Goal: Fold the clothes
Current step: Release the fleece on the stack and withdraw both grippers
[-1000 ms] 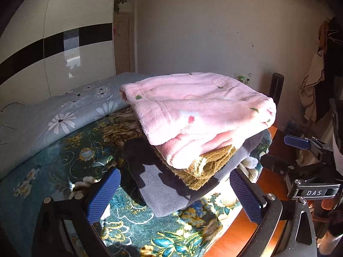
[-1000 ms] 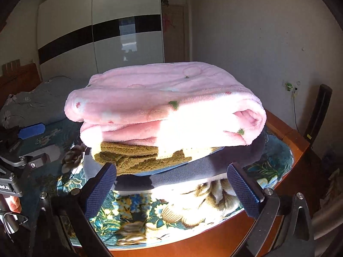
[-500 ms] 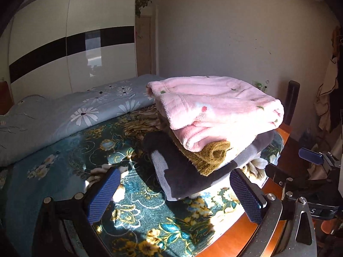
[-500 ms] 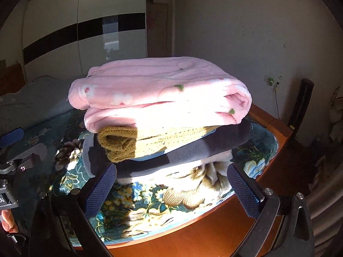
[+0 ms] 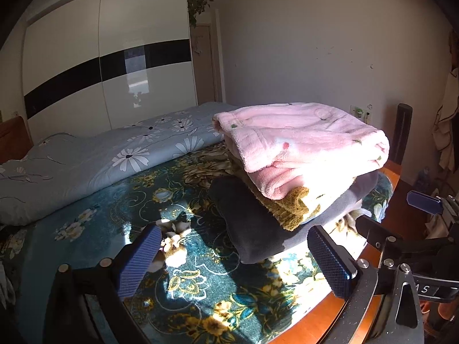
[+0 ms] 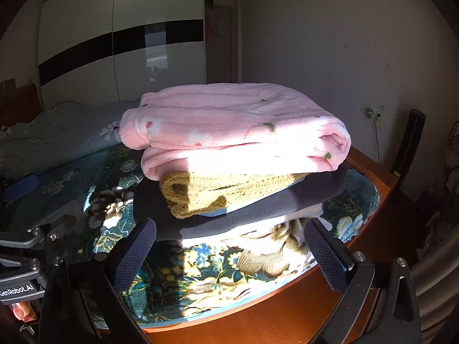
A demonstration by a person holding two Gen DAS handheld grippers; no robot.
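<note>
A stack of folded clothes sits on the bed's floral cover: a pink fleece garment (image 5: 304, 140) on top, a mustard knit (image 5: 289, 209) under it, a dark grey garment (image 5: 252, 229) at the bottom. The same stack shows in the right wrist view: pink fleece (image 6: 235, 132), mustard knit (image 6: 206, 192), grey garment (image 6: 258, 212). My left gripper (image 5: 232, 261) is open and empty, a little short of the stack. My right gripper (image 6: 229, 255) is open and empty in front of the stack. The right gripper also appears at the right edge of the left wrist view (image 5: 421, 200).
The blue floral bed cover (image 5: 120, 215) lies over a wooden bed frame (image 6: 287, 318). A grey daisy-print quilt (image 5: 94, 154) lies along the far side. A white wardrobe (image 5: 114, 66) stands behind. A dark chair back (image 6: 407, 143) and hanging clothes (image 5: 447, 132) are at the right.
Both grippers have drawn back from the stack, which now looks smaller and farther off. The left wrist view has swung left, showing more of the quilt. The stack has not moved.
</note>
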